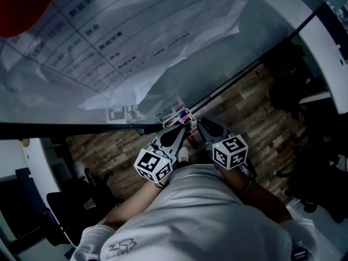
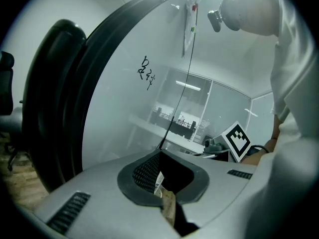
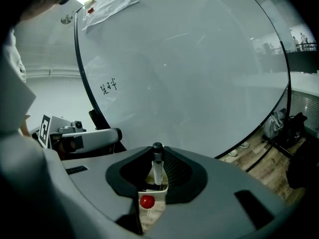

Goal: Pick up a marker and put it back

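My right gripper [image 3: 157, 151] is shut on a white marker [image 3: 157, 169] with a black cap, which stands upright between the jaws and points at the whiteboard [image 3: 189, 59]. My left gripper [image 2: 160, 153] has its jaw tips together, and I see nothing between them. In the head view both grippers, left [image 1: 185, 125] and right [image 1: 200, 123], sit side by side just below the board's marker tray [image 1: 175, 112], which holds several markers. The left gripper's cube [image 3: 45, 130] shows at the right gripper view's left.
Printed papers [image 1: 136, 31] and a red magnet [image 1: 22, 4] hang on the board. Small handwriting [image 2: 146, 72] marks its surface. Wood-pattern floor [image 1: 255, 113] lies below. Dark chairs [image 1: 288, 86] stand at the right, and bags [image 3: 279, 123] are on the floor.
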Demonstrator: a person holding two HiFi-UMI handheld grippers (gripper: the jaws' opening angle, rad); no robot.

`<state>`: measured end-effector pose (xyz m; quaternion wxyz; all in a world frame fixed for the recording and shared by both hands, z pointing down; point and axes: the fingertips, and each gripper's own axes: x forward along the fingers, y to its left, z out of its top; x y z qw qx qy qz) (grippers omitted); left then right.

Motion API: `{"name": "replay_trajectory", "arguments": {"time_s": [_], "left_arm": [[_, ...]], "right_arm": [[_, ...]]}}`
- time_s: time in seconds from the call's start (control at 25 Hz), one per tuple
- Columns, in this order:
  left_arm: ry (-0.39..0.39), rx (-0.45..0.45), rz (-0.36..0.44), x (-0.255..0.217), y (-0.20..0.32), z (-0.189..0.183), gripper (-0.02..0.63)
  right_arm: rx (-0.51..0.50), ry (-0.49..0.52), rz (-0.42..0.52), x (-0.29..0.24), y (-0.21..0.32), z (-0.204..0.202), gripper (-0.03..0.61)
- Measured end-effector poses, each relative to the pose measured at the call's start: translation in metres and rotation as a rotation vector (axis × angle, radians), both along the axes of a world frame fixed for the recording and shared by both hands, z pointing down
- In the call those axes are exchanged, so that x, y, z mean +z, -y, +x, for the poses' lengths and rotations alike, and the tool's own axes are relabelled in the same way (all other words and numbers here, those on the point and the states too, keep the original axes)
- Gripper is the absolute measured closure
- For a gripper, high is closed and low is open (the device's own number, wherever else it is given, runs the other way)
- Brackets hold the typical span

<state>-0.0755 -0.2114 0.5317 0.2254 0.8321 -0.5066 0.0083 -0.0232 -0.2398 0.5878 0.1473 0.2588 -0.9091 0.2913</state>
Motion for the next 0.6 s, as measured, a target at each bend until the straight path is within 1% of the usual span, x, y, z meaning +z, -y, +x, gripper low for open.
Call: {"name": "replay_trajectory", "arguments": {"time_s": [0.32, 0.6], "left_arm": [[0.003, -0.017, -0.034, 0.012, 0.003, 0.001, 0.607], [0.001, -0.022, -0.053, 0.018, 0.003, 0.001, 0.607]], "right_arm": [[-0.014, 0.004, -0.023, 0.011, 0.006, -0.001, 0.505], [-0.024, 0.031, -0.030, 0.013, 0.006, -0.003, 0.503]]}}
